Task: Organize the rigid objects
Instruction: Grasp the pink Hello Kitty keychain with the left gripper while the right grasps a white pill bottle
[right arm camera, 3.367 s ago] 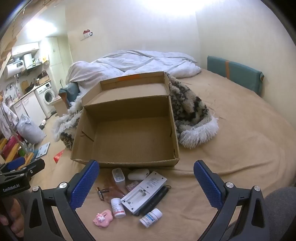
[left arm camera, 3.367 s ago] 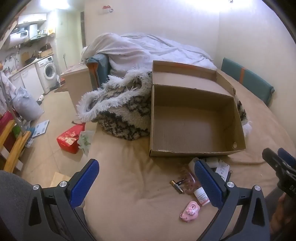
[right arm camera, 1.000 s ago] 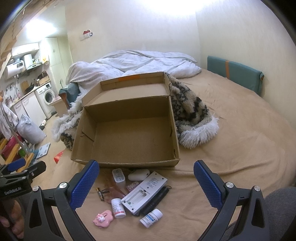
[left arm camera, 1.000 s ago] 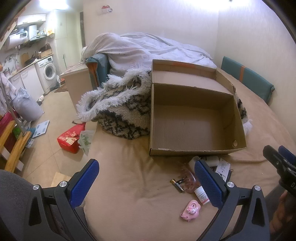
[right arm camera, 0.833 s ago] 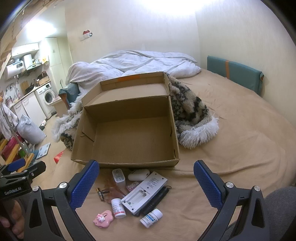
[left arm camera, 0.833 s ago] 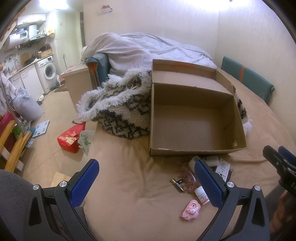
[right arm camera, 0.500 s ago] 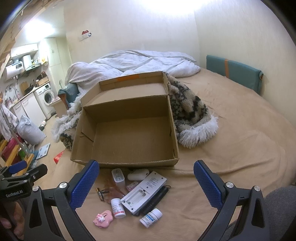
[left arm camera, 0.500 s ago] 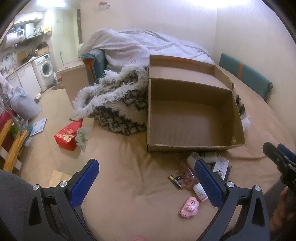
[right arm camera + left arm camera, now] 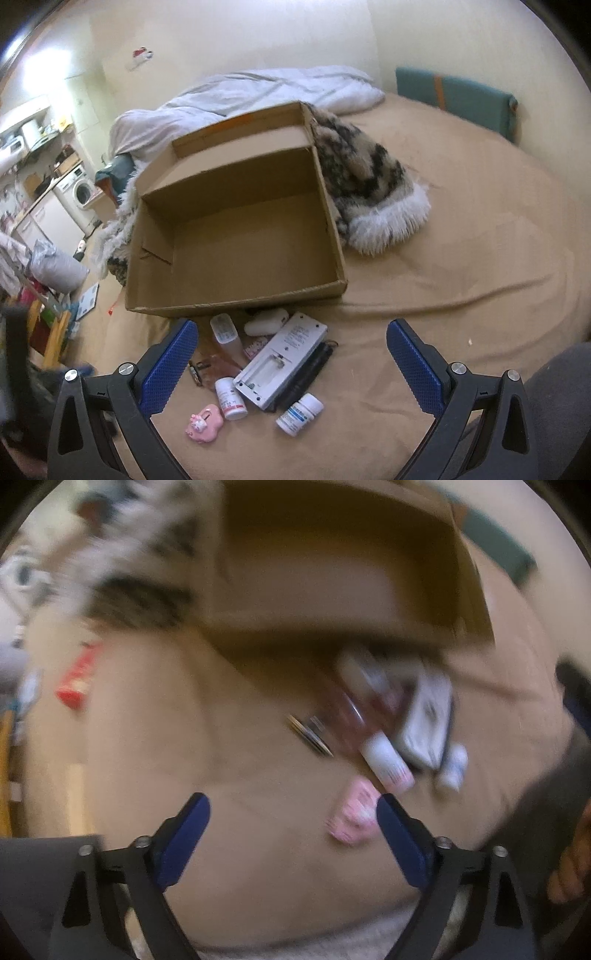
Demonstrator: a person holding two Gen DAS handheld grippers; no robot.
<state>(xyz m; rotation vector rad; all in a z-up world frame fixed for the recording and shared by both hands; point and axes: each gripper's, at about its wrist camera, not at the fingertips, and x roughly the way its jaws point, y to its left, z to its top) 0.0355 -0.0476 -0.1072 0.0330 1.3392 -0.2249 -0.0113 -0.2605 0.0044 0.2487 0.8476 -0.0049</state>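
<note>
I see the open brown cardboard box (image 9: 236, 236) on the tan bedsheet (image 9: 461, 258); small white pill bottles (image 9: 300, 409) just before it, patterned fluffy blanket (image 9: 369, 184) to its right.

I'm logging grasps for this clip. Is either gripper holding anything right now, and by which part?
Nothing is held. The left gripper and the right gripper both stand open and empty above the bed; the pink trinket and the other small items lie untouched.

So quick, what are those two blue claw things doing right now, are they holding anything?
Left gripper: open, holding nothing; its view is blurred.
Right gripper: open, holding nothing, above the small items on the bed.
</note>
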